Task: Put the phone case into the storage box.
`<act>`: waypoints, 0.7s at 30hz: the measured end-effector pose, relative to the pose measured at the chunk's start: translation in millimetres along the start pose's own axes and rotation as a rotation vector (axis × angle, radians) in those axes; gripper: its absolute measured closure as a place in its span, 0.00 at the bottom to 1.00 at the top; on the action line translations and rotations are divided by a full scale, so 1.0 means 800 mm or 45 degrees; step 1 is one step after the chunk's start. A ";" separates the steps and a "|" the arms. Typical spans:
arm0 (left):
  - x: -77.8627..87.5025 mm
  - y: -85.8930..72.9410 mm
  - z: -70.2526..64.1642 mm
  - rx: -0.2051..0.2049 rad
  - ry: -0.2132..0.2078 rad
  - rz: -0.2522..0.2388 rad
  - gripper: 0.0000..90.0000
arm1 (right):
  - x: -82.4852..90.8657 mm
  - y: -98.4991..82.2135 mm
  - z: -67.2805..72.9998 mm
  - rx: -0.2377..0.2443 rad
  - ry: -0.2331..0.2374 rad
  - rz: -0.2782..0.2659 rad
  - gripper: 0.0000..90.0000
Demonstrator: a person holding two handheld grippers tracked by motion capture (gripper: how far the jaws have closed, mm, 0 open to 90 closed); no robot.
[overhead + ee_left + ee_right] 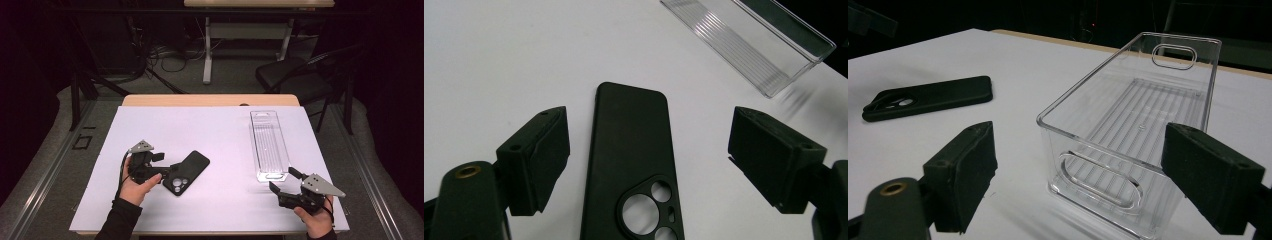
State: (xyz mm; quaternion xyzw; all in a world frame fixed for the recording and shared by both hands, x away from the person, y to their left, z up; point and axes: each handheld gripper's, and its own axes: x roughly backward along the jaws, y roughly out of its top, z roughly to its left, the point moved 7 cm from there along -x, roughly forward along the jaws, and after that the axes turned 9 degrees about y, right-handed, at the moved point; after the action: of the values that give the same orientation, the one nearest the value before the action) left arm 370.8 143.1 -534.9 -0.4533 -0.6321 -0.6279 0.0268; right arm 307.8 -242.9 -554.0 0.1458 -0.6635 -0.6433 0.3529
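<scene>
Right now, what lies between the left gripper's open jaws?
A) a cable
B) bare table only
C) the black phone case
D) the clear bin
C: in the left gripper view the black phone case lies flat on the table between the two spread jaws, while the clear bin stands farther off.

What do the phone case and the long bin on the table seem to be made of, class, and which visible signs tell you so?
Phone case: probably soft silicone or rubbery plastic; it is matte black, with no glare and rounded camera cut-outs.

Bin: clear hard plastic, likely acrylic; the table shows through its glossy walls, its floor is ribbed, and its handle slots look moulded.
</scene>
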 end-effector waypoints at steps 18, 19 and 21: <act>0.001 0.000 0.003 0.027 -0.029 0.011 0.01 | -0.006 0.005 0.000 0.038 -0.049 0.068 0.16; 0.000 0.000 0.002 0.017 -0.028 0.017 0.01 | -0.005 0.004 0.000 0.042 -0.047 0.075 0.16; -0.002 0.001 0.000 0.013 -0.030 0.024 0.01 | -0.005 0.004 0.001 0.045 -0.043 0.076 0.16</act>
State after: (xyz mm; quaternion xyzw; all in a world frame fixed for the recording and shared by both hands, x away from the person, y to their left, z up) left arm 372.2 142.2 -534.8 -0.4664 -0.6312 -0.6191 0.0276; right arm 311.0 -239.0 -552.3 0.1212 -0.6848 -0.6231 0.3580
